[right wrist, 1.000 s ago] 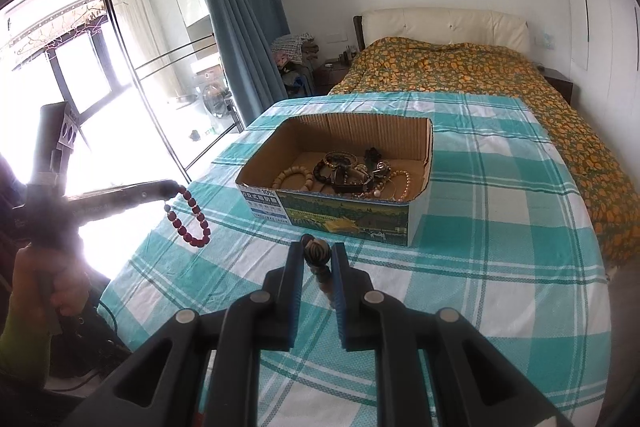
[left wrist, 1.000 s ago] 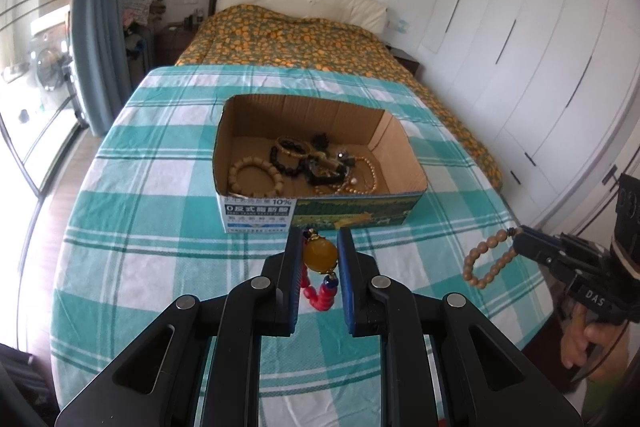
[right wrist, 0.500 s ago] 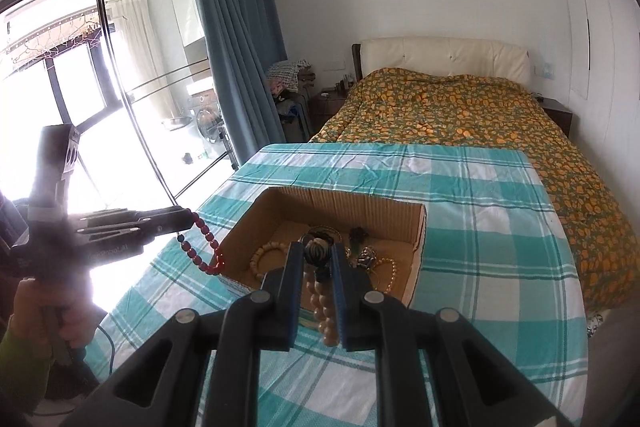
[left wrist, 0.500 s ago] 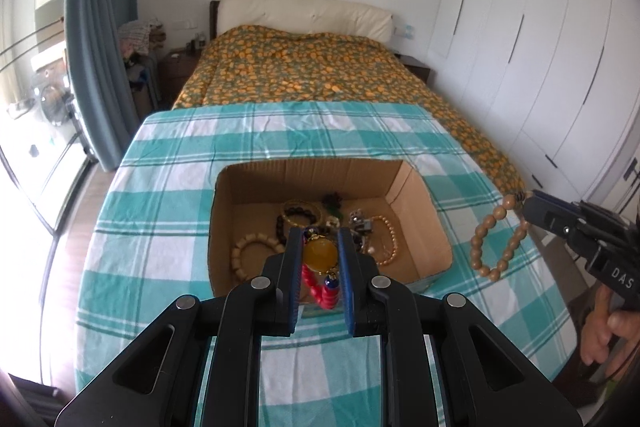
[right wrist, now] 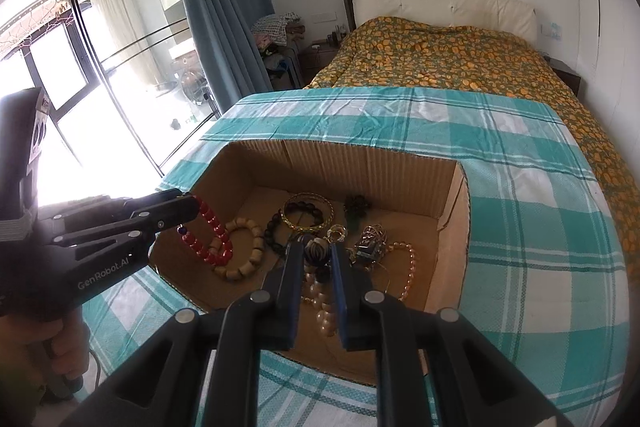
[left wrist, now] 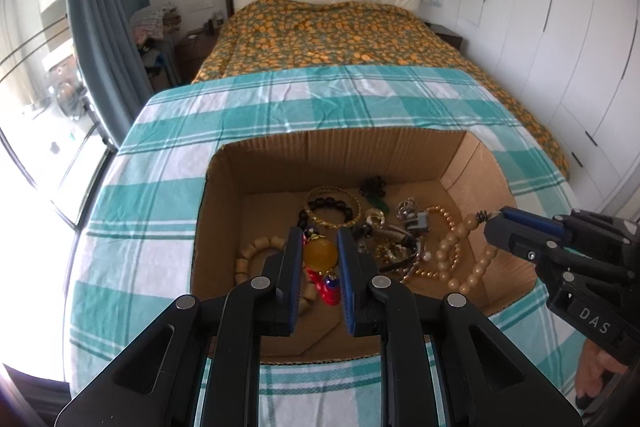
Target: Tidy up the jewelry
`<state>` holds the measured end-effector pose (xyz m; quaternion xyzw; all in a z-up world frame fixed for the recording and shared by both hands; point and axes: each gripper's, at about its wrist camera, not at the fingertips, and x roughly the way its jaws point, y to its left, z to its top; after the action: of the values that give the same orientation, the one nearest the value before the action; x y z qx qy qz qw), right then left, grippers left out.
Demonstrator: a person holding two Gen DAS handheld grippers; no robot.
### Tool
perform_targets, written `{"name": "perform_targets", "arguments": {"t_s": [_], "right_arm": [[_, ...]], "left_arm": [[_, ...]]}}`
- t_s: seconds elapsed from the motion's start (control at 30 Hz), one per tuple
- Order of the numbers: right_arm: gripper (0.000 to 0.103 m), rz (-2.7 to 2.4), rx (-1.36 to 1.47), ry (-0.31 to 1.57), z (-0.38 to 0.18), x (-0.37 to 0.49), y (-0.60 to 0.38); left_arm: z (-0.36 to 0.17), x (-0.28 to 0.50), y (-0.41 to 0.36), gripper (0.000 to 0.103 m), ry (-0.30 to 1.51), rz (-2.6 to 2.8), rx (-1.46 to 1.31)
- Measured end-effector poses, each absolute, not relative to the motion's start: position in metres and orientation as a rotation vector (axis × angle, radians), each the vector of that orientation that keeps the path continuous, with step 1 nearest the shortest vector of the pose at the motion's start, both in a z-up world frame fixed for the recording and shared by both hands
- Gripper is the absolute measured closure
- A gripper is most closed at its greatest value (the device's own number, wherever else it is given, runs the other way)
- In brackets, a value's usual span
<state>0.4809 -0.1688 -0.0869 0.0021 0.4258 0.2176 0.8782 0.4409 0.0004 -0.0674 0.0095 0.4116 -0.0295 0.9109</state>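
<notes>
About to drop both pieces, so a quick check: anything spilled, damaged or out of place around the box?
Nothing stands out. The cardboard box sits flat on the checked tablecloth, jewelry all inside it; both tools hold their bracelets over it.

A worktop (left wrist: 168,163) draped in a teal-and-white checked cloth (right wrist: 532,227) carries one open cardboard box (left wrist: 340,155), which sits directly on the cloth. Beyond the box, the worktop's far edge meets a bed (left wrist: 332,27) with an orange-patterned cover.
</notes>
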Motion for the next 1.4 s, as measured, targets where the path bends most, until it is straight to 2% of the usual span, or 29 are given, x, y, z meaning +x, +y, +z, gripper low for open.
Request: {"name": "perform_targets", "arguments": {"t_s": [0.03, 0.07, 0.1, 0.13, 0.17, 0.2, 0.27, 0.4, 0.6, 0.83, 1.4], "right_arm": [[0.086, 0.445, 0.0, 0.894, -0.089, 0.481, -0.169], [0.072, 0.432, -0.002, 0.898, -0.091, 0.48, -0.17], [0.046, 0.411, -0.003, 0.893, -0.09, 0.479, -0.172], [0.036, 0.385, -0.005, 0.883, -0.087, 0.476, -0.174], [0.031, 0.364, -0.009, 0.872, -0.084, 0.473, -0.177], [0.031, 0.35, -0.016, 0.861, -0.08, 0.469, -0.179], [0.031, 0.31, -0.035, 0.842, -0.071, 0.462, -0.183], [0.02, 0.255, -0.047, 0.806, -0.052, 0.443, -0.19], [0.017, 0.192, -0.105, 0.77, -0.023, 0.415, -0.191], [0.017, 0.179, -0.108, 0.755, 0.004, 0.375, -0.187], [0.017, 0.229, -0.101, 0.717, 0.041, 0.324, -0.178]], "left_arm": [[-0.07, 0.441, 0.0, 0.084, 0.851, -0.051, 0.026], [-0.072, 0.439, 0.0, 0.072, 0.852, -0.04, 0.031], [-0.073, 0.437, 0.0, 0.06, 0.85, -0.03, 0.033], [-0.072, 0.433, 0.001, 0.034, 0.84, -0.017, 0.035], [-0.069, 0.429, 0.001, 0.017, 0.82, 0.0, 0.039], [-0.065, 0.423, 0.001, 0.009, 0.793, 0.018, 0.05], [-0.056, 0.411, -0.001, 0.003, 0.747, 0.049, 0.075], [-0.038, 0.392, -0.009, 0.001, 0.693, 0.113, 0.113], [-0.019, 0.357, -0.026, 0.001, 0.649, 0.17, 0.191], [-0.006, 0.333, -0.031, 0.001, 0.723, 0.108, 0.16], [0.022, 0.294, -0.011, 0.0, 0.725, 0.15, 0.056]]}}
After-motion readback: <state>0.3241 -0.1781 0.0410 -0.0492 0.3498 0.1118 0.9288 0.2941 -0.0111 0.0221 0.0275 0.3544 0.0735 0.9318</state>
